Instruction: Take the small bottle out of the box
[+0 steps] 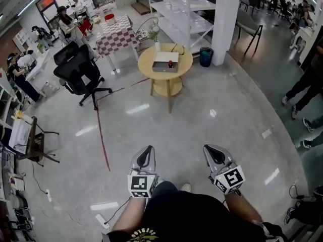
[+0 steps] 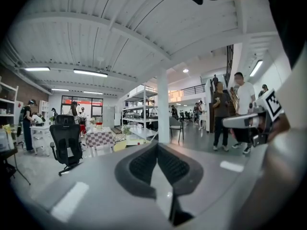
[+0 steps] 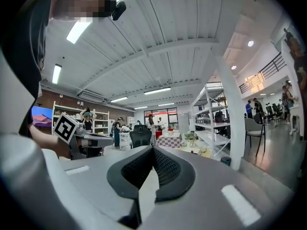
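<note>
Far ahead in the head view stands a round yellow table (image 1: 151, 70). On it sits a flat grey box (image 1: 162, 67) with a small red-topped bottle (image 1: 170, 63) standing in it. My left gripper (image 1: 147, 150) and right gripper (image 1: 210, 148) hang close to my body over the floor, well short of the table. Both are shut with nothing between the jaws. The left gripper view shows its gripper (image 2: 157, 146) with its jaws pressed together. The right gripper (image 3: 153, 150) looks the same in its own view, with the yellow table (image 3: 201, 152) small in the distance.
A black office chair (image 1: 81, 74) stands left of the table, with a checked table (image 1: 116, 34) behind it. A white pillar (image 1: 224, 19), white shelving (image 1: 176, 9) and a blue bin (image 1: 205, 56) lie beyond. A red floor line (image 1: 101, 130) runs toward me. People stand at the right (image 1: 303, 89).
</note>
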Motion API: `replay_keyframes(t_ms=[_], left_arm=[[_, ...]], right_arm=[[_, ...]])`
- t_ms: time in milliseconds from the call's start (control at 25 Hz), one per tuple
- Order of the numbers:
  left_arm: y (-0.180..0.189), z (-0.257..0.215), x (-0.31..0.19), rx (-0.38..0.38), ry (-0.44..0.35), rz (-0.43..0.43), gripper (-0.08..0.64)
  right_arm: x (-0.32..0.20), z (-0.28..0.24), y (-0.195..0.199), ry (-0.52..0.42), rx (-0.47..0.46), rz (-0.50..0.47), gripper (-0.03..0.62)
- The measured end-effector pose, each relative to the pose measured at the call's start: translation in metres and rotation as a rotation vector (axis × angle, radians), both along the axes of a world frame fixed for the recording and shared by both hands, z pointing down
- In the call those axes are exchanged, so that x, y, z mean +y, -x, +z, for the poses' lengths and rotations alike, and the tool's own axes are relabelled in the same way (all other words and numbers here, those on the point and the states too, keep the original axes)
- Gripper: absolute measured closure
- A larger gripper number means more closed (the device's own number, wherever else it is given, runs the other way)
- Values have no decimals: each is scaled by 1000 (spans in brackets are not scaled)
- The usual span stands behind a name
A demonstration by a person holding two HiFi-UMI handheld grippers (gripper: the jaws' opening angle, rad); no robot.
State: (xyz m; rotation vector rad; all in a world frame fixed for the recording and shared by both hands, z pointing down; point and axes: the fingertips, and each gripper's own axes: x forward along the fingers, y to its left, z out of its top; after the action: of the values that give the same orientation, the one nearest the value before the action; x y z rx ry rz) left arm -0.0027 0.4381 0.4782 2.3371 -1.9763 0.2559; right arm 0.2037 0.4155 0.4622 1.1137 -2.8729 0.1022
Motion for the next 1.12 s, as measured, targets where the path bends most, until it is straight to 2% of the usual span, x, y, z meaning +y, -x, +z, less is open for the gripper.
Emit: replay_keyframes(t_ms=[200, 600, 960, 1120], left_arm=[[6, 9, -1, 0, 25, -18, 560], [-1, 19, -23, -18, 50, 24, 560], [8, 32, -62, -17, 80, 57, 560], [4, 31, -90, -9, 71, 98, 560]], right_arm=[[-5, 4, 8, 3, -6, -20, 584], [-24, 16, 3, 40, -14, 4, 584], [-55, 27, 18, 70, -11, 24, 584], [-76, 26, 17, 71, 1, 54, 584]])
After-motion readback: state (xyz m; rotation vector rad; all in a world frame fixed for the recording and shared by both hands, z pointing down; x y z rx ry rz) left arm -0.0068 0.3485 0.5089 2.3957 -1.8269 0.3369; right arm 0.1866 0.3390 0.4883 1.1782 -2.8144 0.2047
